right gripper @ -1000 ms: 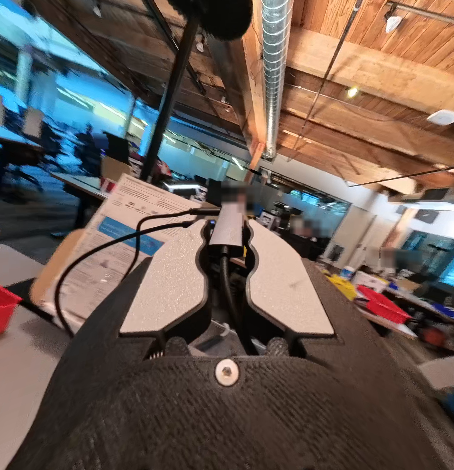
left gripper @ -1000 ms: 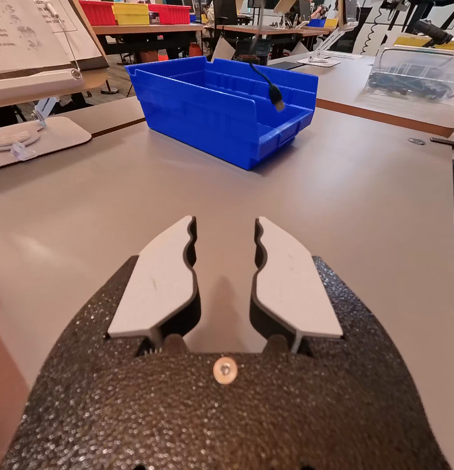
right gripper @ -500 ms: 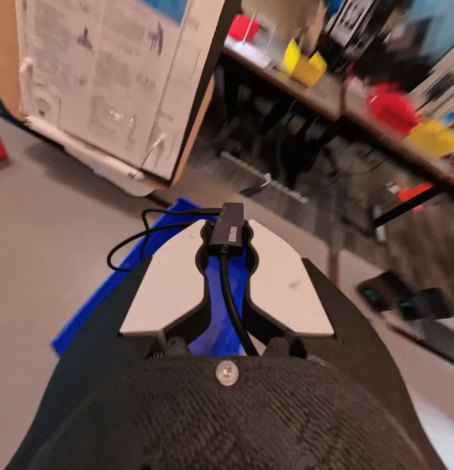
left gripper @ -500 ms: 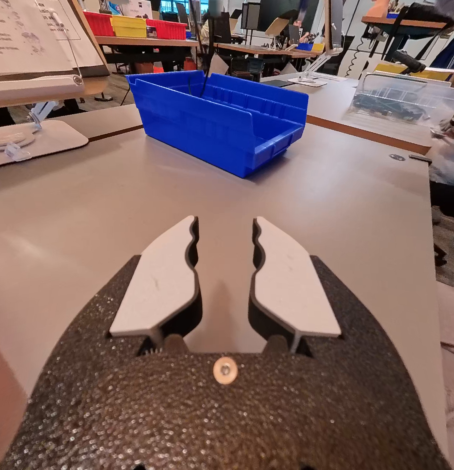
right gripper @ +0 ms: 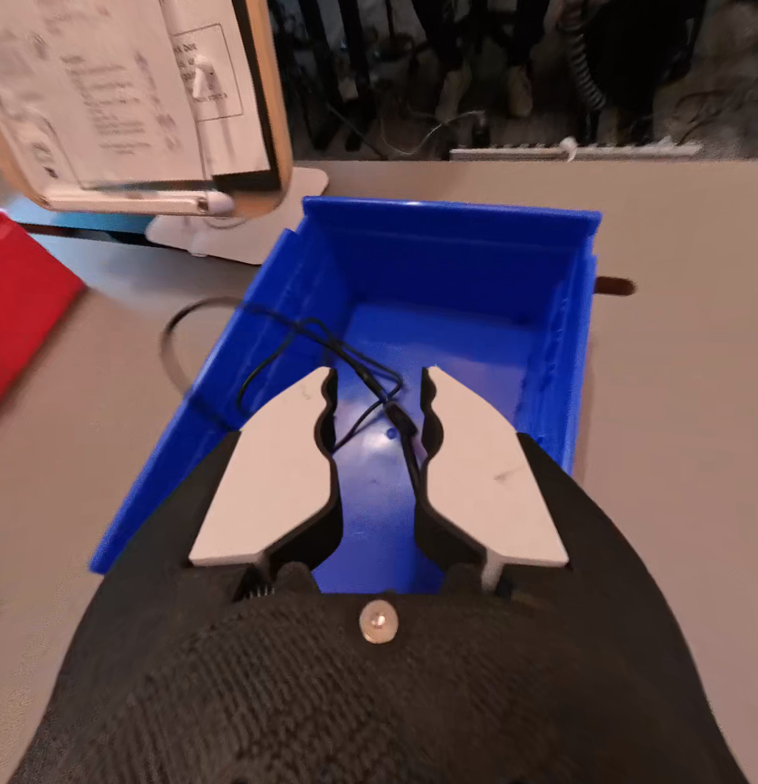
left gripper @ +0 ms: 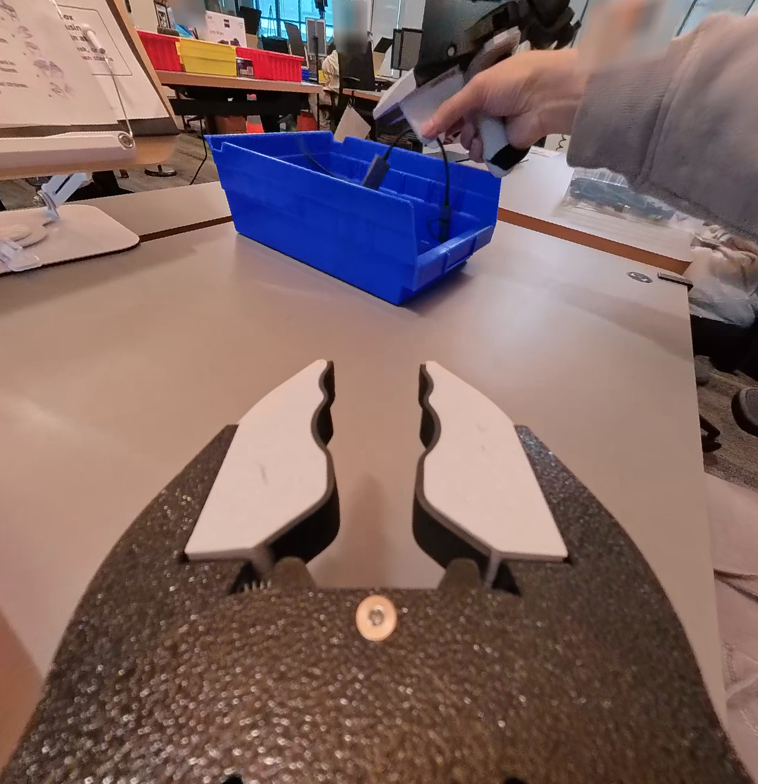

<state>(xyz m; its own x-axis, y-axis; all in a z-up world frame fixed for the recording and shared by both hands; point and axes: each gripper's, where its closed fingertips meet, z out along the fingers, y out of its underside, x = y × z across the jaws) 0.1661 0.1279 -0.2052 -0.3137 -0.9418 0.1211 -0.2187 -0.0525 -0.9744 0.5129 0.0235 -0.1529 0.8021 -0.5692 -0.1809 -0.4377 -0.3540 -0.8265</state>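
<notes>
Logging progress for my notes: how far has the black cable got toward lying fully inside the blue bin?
Done: the black cable is down inside the blue bin, and the right tool is open above it, gripping nothing. In hand: nothing; the left tool is open and empty over the table. Left: one loop seems to hang over the bin's side wall.

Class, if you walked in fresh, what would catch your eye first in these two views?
The bright blue bin in the middle of the grey table, with a black cable and adapter dropping into it. Above it, the right gripper hangs open, held by a hand. The left gripper sits open and empty over bare table.
</notes>
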